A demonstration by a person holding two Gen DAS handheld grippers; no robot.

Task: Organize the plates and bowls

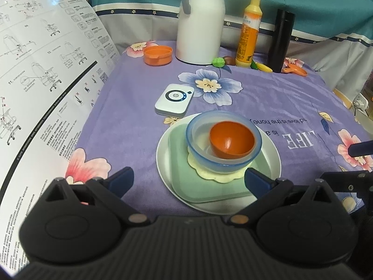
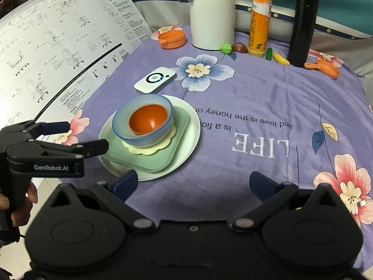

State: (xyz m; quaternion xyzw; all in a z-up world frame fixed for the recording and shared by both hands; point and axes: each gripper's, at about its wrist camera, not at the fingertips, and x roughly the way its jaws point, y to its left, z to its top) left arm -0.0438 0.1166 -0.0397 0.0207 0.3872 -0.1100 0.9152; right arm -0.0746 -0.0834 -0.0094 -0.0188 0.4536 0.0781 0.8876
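Observation:
A stack stands on the purple flowered cloth: a white round plate [image 1: 163, 163] [image 2: 191, 135], a green square plate [image 1: 179, 182] [image 2: 116, 154], a pale yellow scalloped dish [image 1: 209, 175] [image 2: 149, 150], a blue translucent bowl [image 1: 198, 140] [image 2: 119, 126] and a small orange bowl [image 1: 230, 140] [image 2: 149, 120] inside it. My left gripper [image 1: 188, 179] [image 2: 86, 137] is open and empty, just in front of the stack. My right gripper [image 2: 193, 182] is open and empty, to the right of the stack and nearer than it.
A white flat device [image 1: 174, 99] [image 2: 155, 80] lies behind the stack. At the back stand an orange cup [image 1: 158, 54], a white jug [image 1: 200, 21], a yellow bottle [image 1: 248, 32], a black flask [image 1: 281, 39], toy fruit [image 2: 226, 47] and an orange toy pan [image 2: 324, 68]. An instruction sheet [image 1: 46, 81] hangs left.

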